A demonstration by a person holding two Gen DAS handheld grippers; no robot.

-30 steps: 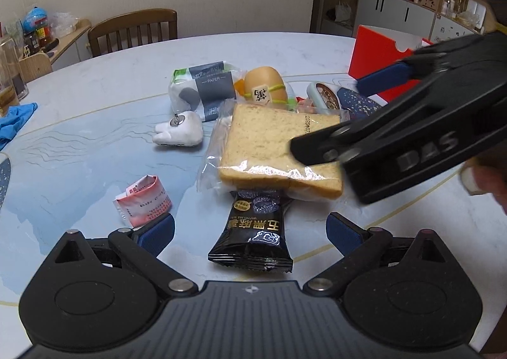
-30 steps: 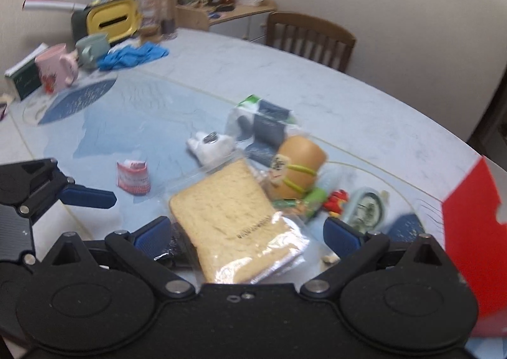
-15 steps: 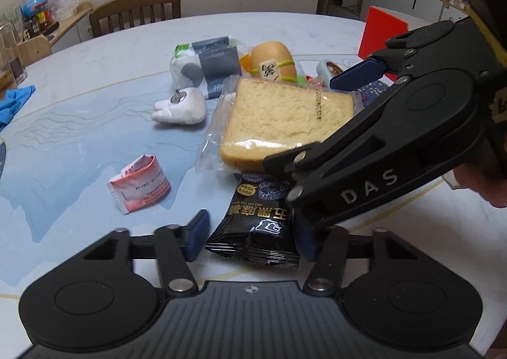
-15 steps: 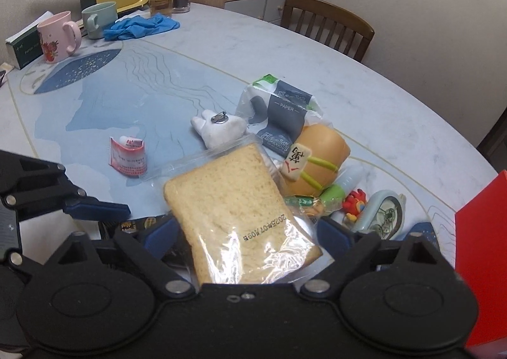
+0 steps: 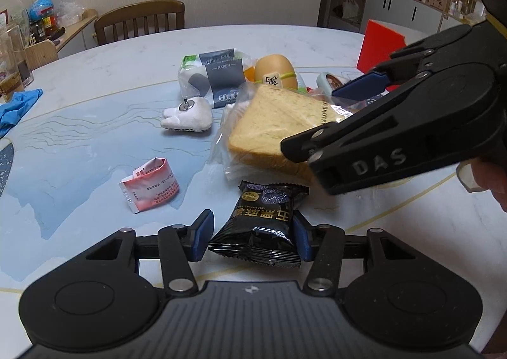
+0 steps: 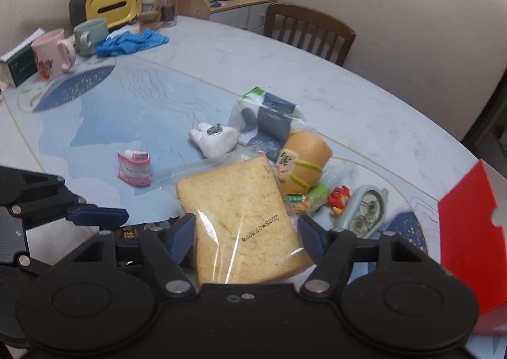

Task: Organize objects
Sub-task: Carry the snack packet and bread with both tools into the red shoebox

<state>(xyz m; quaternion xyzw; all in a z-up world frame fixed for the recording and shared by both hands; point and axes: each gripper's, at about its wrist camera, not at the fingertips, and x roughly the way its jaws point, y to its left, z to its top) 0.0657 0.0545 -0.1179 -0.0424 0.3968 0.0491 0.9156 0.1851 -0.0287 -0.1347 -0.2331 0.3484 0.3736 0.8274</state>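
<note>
Left gripper (image 5: 252, 240) closing on the black snack packet (image 5: 259, 225); right gripper (image 6: 245, 229) closing round the bagged bread (image 6: 236, 216) on the table (image 5: 95, 124). Your slippery bag may slide free

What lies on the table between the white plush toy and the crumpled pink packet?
Nothing: in both wrist views, only bare blue-patterned table shows between the white plush toy and the crumpled pink packet.
</note>
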